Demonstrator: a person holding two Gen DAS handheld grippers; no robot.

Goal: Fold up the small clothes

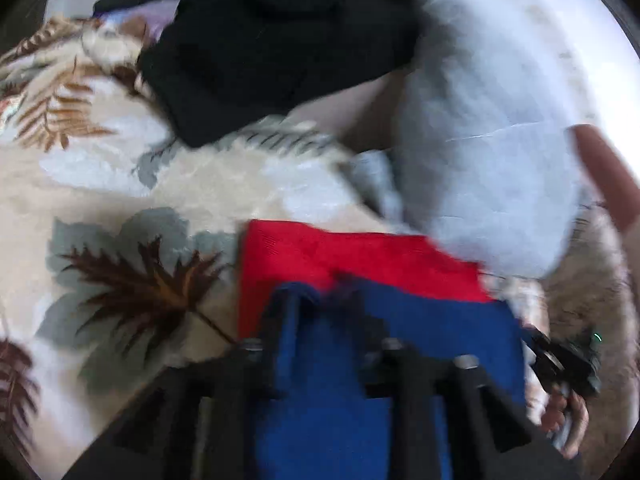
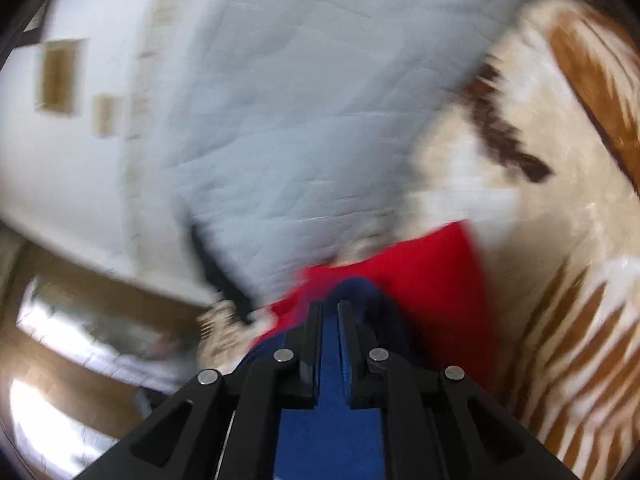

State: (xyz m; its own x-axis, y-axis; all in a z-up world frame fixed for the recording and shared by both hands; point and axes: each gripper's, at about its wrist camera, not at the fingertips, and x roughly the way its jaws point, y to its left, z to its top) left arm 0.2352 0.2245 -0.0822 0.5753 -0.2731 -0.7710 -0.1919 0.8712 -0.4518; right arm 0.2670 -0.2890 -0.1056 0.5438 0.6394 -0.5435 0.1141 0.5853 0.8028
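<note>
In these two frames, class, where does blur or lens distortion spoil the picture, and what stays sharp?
Left wrist view: motion blur smears the black garment and leaf-print blanket; the fisheye bends the edges. Right wrist view: heavier smear over the pale pillow and red cloth; the right hand-held gripper, closed on blue cloth, stays sharp.

Both grippers, left gripper (image 1: 326,300) and right gripper (image 2: 330,312), pinch blue cloth (image 1: 440,328).
</note>
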